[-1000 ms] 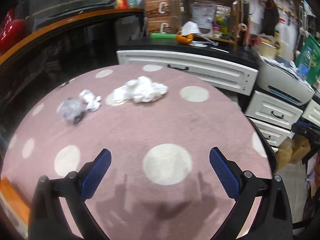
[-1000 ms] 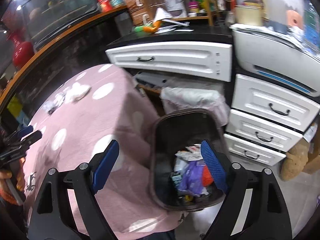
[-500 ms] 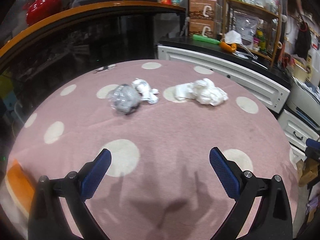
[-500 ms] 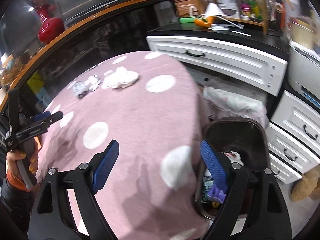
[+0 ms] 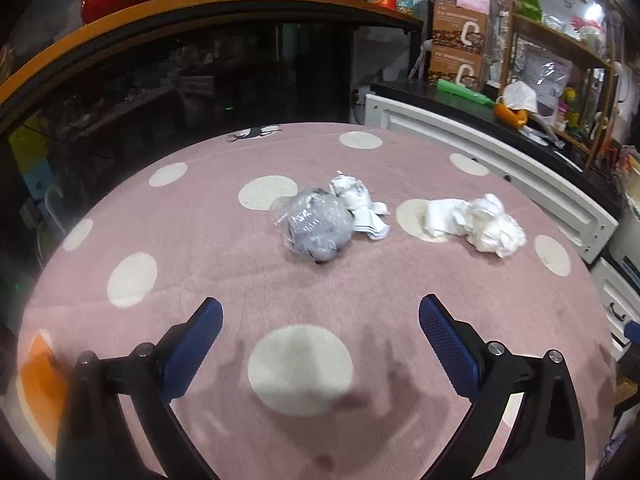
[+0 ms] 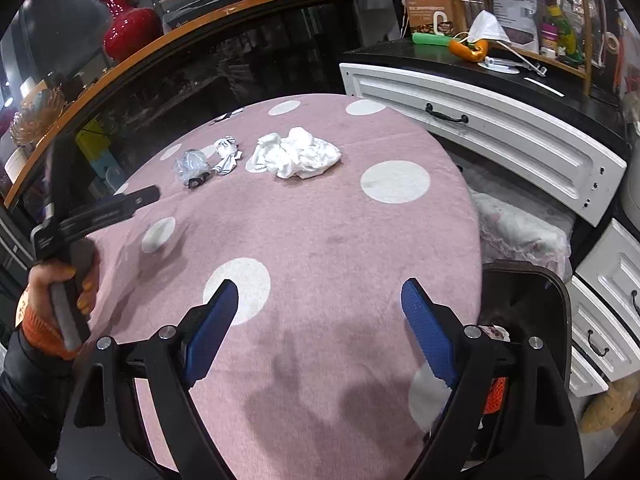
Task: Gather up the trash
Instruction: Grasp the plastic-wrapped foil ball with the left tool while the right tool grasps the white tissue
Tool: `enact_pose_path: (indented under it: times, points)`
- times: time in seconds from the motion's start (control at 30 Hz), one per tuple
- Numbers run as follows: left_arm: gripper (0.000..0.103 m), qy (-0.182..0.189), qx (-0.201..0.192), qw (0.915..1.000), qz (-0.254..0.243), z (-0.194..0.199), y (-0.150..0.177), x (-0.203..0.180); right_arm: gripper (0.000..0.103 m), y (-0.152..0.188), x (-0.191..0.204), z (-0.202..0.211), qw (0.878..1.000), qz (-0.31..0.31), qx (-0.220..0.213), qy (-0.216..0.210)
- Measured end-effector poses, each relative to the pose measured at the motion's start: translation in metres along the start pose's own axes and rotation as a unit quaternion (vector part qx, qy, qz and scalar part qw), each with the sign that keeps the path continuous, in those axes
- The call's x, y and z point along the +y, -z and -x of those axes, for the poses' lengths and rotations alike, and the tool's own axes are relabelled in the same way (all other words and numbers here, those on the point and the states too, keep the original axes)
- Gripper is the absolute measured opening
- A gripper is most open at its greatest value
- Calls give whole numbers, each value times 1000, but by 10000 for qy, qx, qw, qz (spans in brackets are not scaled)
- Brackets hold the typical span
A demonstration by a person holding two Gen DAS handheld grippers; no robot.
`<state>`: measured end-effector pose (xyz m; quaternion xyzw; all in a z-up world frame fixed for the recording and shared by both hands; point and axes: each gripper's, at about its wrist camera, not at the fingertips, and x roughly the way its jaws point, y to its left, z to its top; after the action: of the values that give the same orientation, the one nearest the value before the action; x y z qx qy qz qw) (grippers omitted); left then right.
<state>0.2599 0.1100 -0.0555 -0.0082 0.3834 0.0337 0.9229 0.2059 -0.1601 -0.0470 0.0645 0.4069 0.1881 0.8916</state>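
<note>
Left wrist view: the left gripper [image 5: 320, 312] is hovering over a pink tablecloth w/ white dots [image 5: 180, 240], its jaws standing wide apart w/ nothing between them. Ahead of it, near the cloth's centre, a crumpled clear plastic ball [image 5: 318, 226] is lying on the cloth, touching a small crumpled white wrapper [image 5: 362, 206] just behind and to its right. Further right, apart from that pair, a wad of white tissue [image 5: 474, 224] is resting partly on a white dot. None of the three trash items is being touched by either gripper.

Right wrist view: the right gripper [image 6: 320, 312] is pointing down at the near part of the same cloth, jaws likewise spread wide and empty. The trash items are lying well ahead of it toward the far side of the table, plastic ball at left, wrapper in the middle, tissue wad at right. At left, a gloved hand [image 6: 68, 284] is gripping the left gripper's handle, the tool's fingers reaching in over the cloth edge. At lower right, beside the table and partly hidden behind the right gripper's finger, a dark trash bin [image 6: 536, 304] is standing on the floor; sth. orange is showing inside it. White drawers [image 6: 480, 128] are standing behind the table.
</note>
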Motion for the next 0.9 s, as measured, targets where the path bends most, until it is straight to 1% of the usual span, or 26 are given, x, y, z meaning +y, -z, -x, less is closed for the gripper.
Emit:
enact_pose_path:
  times: [0.1, 0.2, 0.3, 0.33, 0.37, 0.4, 0.43, 0.47, 0.53, 0.67, 0.73, 0.9]
  points:
    - [97, -14, 126, 9998, 179, -20, -14, 6, 83, -3, 1, -5, 10000, 13, 34, -13]
    - [96, -203, 234, 9993, 202, -43, -29, 7, 83, -2, 1, -9, 10000, 26, 83, -21]
    - [93, -276, 337, 9988, 239, -64, -39, 8, 83, -3, 2, -13, 9999, 56, 147, -2]
    - [85, -324, 358, 9984, 279, -70, -41, 9, 83, -4, 1, -14, 9998, 67, 165, 5]
    - [74, -345, 402, 9981, 318, -76, -42, 10, 83, -5, 1, -16, 9998, 78, 179, 18]
    - [68, -255, 442, 9979, 410, -81, -42, 12, 83, -7, 1, -17, 9998, 94, 189, 31]
    - [48, -190, 475, 9972, 547, -82, -42, 14, 83, -8, 2, -18, 9997, 112, 195, 39]
    - [44, -199, 499, 9965, 633, -81, -41, 16, 83, -11, 2, -20, 9997, 144, 198, 43]
    - [41, -183, 373, 9962, 765, -70, -39, 20, 83, -16, 3, -23, 9996, 197, 188, 55]
    - [38, -126, 176, 9971, 724, -43, -34, 21, 83, -29, 7, -34, 9995, 262, 199, 0]
    - [38, -56, 16, 9977, 681, -23, -28, 21, 83, -38, 12, -41, 9993, 327, 193, -43]
    - [38, 223, -74, 9975, 663, 6, -13, 17, 83, -63, 32, -66, 9973, 689, 231, -23]
